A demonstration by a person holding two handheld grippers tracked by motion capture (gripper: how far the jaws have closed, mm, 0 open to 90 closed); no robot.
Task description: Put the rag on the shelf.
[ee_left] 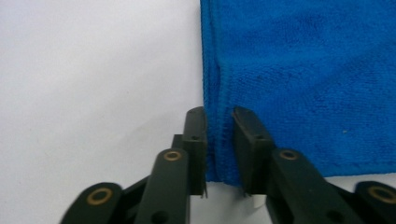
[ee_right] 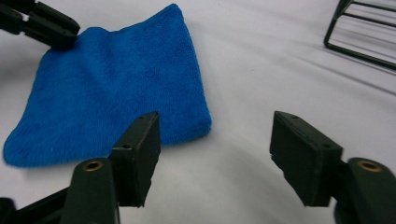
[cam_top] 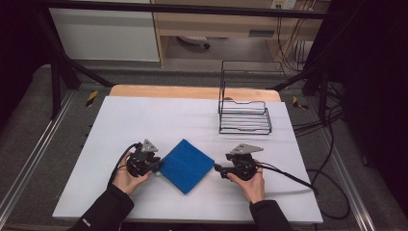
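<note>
Where the white counter spreads out under the high view, a folded blue cloth lies flat near the person's side, turned so its corners point like a diamond. At its left corner sits the left gripper; in the left gripper view its jaws straddle the cloth's hemmed edge, which runs up between them. The jaws stand narrowly apart, a thin strip of towel between the pads, and whether the pads actually press on it cannot be told. Just off the cloth's right corner is the right gripper, held low over the counter. In the right gripper view its jaws stand wide apart with only bare counter between them, the nearest cloth corner lying just beyond the left jaw and not touched.

Bare white surface lies all around the cloth: a broad stretch behind it toward the far edge, a narrower band between it and the near edge, and open room to the left.

Toward the far right corner stands a black wire rack, well apart from the cloth, with nothing in it.
</note>
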